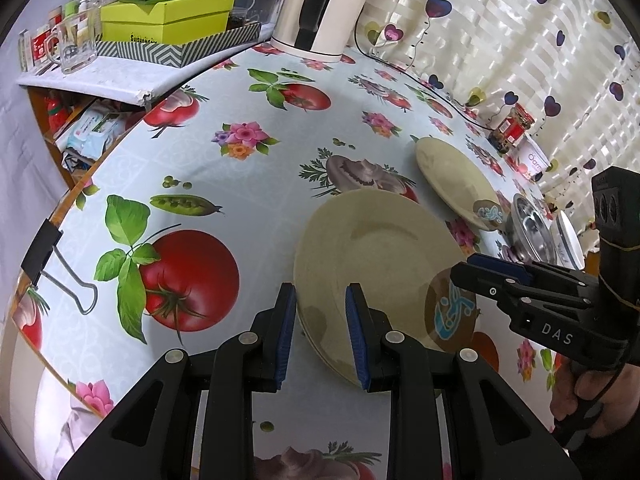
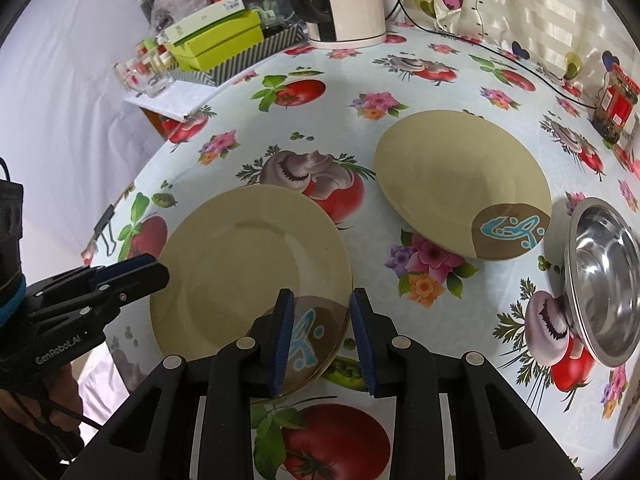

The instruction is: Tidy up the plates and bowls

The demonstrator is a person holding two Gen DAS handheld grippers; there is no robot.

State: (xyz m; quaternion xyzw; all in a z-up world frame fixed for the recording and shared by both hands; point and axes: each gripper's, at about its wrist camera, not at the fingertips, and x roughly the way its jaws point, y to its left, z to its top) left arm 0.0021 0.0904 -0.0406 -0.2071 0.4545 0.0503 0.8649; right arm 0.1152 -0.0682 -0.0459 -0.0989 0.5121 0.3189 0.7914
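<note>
Straddling plate stack (image 2: 248, 264) rim, right gripper (image 2: 322, 336) and left gripper (image 1: 320, 332) both spread, second plate (image 2: 460, 176) apart, steel bowl (image 2: 608, 272) beyond.

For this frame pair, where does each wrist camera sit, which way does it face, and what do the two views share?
Left wrist: on the left gripper, looking steeply down over the near plates; the right gripper and the hand holding it enter from the right.
Right wrist: on the right gripper, looking down over the same stack's decorated rim; the left gripper enters from the left.
Shared: near plates, far plate, steel bowl, kettle, tablecloth.
</note>
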